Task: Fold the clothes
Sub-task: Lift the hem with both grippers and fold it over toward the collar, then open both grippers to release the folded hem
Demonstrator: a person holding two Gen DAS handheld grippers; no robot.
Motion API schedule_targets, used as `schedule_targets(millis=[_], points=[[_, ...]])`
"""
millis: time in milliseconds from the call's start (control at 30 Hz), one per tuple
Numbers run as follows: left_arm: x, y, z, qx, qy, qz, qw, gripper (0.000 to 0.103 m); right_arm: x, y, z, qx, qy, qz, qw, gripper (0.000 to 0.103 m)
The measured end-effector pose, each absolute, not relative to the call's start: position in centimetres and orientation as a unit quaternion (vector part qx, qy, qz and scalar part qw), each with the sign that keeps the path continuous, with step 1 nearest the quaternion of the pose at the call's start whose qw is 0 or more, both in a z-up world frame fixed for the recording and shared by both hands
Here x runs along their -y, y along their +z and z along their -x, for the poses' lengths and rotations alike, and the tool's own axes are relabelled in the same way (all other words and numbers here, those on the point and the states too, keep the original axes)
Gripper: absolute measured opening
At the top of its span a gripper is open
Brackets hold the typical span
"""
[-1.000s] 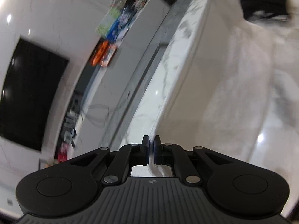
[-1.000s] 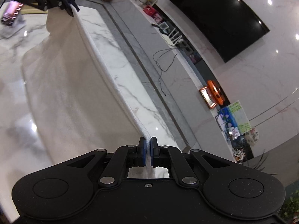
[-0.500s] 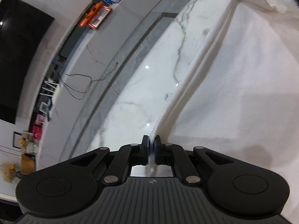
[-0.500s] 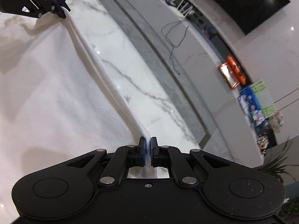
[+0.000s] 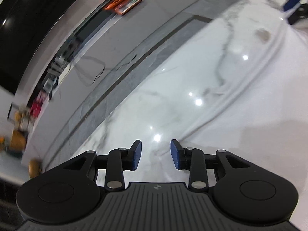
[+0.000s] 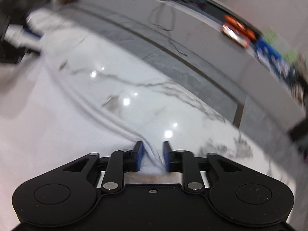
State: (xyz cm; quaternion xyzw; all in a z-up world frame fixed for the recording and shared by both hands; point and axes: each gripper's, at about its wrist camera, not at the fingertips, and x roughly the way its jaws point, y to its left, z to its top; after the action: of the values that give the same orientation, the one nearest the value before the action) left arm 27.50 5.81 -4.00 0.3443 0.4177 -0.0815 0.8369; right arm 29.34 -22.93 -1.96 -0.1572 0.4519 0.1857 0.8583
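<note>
A white cloth (image 5: 259,134) lies folded on the marble table, its doubled edge running from the upper right towards my left gripper (image 5: 156,154). That gripper's jaws are opening, with only bare table between its blue pads (image 5: 137,155); the cloth's edge lies just right of them. In the right wrist view the cloth (image 6: 48,134) fills the left side. Its corner sits loose between the jaws of my right gripper (image 6: 153,156), which are also opening. Each view shows the other gripper blurred at its far edge.
The marble table (image 5: 192,73) ends at a grey floor strip (image 6: 192,77). Beyond it runs a long low ledge with a black cable (image 6: 167,21), orange boxes (image 6: 236,30) and small clutter. A large black screen (image 5: 28,28) hangs on the wall.
Both grippers were shut on the cloth's doubled edge and now stand apart. The edge has dropped onto the table, and both hands have come lower and rolled.
</note>
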Motion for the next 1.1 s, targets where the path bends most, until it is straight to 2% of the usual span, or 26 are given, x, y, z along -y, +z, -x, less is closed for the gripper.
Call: schedule_targets(millis=[233, 333, 433, 500, 533, 567, 600, 833, 933, 1033, 1100], points=[[-8.6, -0.5, -23.6, -0.408, -0.065, -0.256, 0.874, 0.032, 25.2, 1.2, -27.1, -0.431, 0.164, 0.048, 0.886, 0.025], [-9.3, -0.3, -20.8, -0.405, -0.069, -0.213, 0.886, 0.024, 25.0, 1.1, -24.6, -0.419, 0.162, 0.044, 0.892, 0.025], [-10.4, -0.3, -18.0, -0.406, -0.051, -0.162, 0.898, 0.024, 24.8, 0.2, -21.0, -0.417, 0.148, 0.029, 0.896, 0.026], [-11.4, -0.4, -17.0, -0.406, -0.043, -0.125, 0.904, 0.028, 25.0, -0.2, -19.5, -0.42, 0.139, 0.023, 0.896, 0.028], [-12.1, -0.4, -16.2, -0.407, -0.035, -0.1, 0.907, 0.039, 25.1, -0.6, -18.0, -0.421, 0.132, 0.022, 0.897, 0.03], [-12.5, -0.5, -15.7, -0.407, -0.03, -0.085, 0.909, 0.046, 25.2, -0.9, -17.1, -0.42, 0.127, 0.022, 0.898, 0.038], [-12.9, -0.5, -14.3, -0.405, -0.017, -0.059, 0.912, 0.046, 25.3, -1.1, -16.0, -0.417, 0.119, 0.019, 0.901, 0.041], [-12.9, -1.5, -9.6, -0.42, -0.008, -0.008, 0.908, 0.046, 25.6, -2.3, -9.5, -0.389, 0.073, -0.014, 0.918, 0.041], [-13.1, -2.5, -9.1, -0.429, -0.011, 0.011, 0.903, 0.045, 25.1, -2.4, -8.3, -0.385, 0.082, -0.002, 0.919, 0.041], [-12.7, -3.1, -9.0, -0.432, -0.022, -0.003, 0.902, 0.032, 24.8, -2.5, -7.9, -0.38, 0.091, 0.002, 0.921, 0.04], [-12.7, -3.3, -8.9, -0.429, -0.024, -0.008, 0.903, 0.028, 24.8, -2.9, -7.9, -0.383, 0.089, 0.013, 0.919, 0.032]])
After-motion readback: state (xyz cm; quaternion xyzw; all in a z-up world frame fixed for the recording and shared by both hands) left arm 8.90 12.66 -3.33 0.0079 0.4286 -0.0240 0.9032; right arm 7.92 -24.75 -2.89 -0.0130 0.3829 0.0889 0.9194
